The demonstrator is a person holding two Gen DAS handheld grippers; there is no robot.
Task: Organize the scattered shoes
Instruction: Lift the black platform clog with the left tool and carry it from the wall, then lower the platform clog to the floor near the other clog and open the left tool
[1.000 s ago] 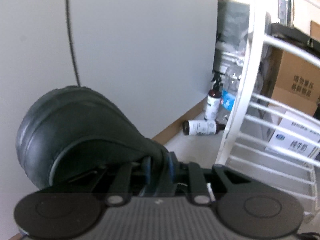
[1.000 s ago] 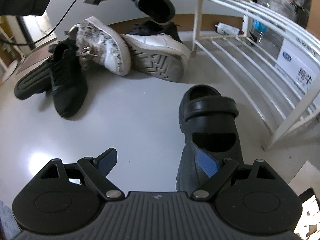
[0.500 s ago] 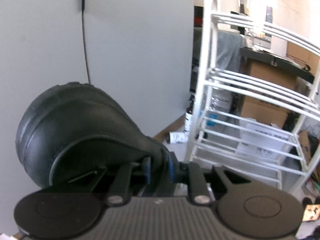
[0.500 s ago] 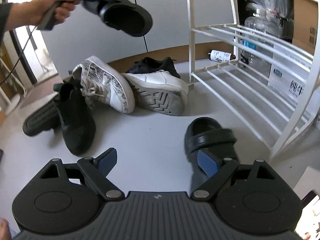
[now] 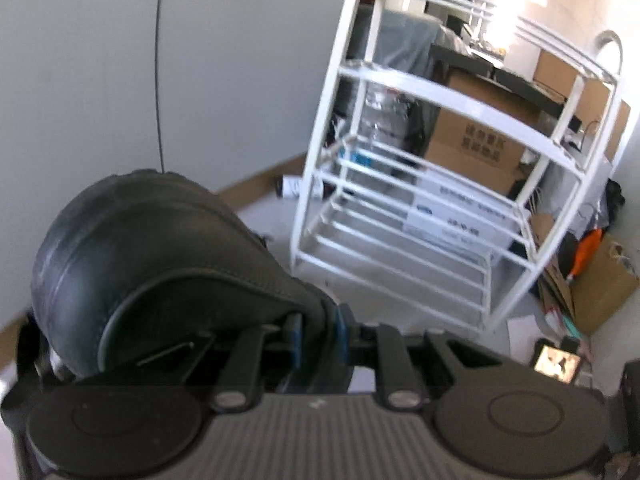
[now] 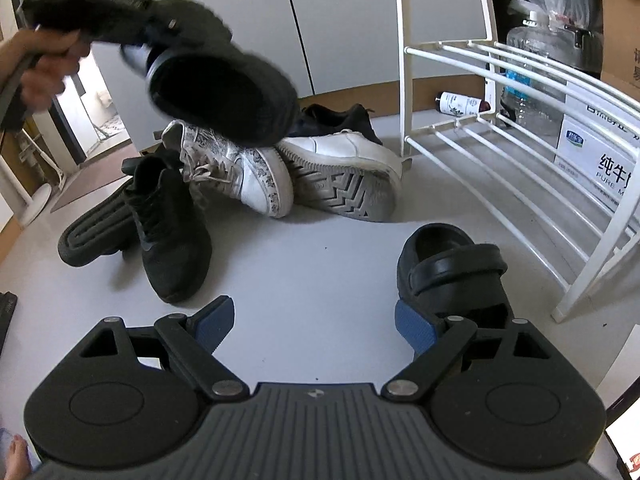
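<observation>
One black rubber clog is clamped by the left gripper; at two o'clock the white wire shoe rack is seen bare; the right gripper is held wide open.

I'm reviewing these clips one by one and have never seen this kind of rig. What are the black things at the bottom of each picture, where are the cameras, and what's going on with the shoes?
No robot here: a person holds a two-finger gripper in each hand, with a fisheye camera on each looking forward along its fingers. The black shapes at the bottom are the grippers themselves. The left gripper is shut on a black clog, held in the air and facing the white shoe rack. The right gripper is open and empty above the floor. Beside it lies the matching clog; farther back are white sneakers and black sneakers in a heap.
</observation>
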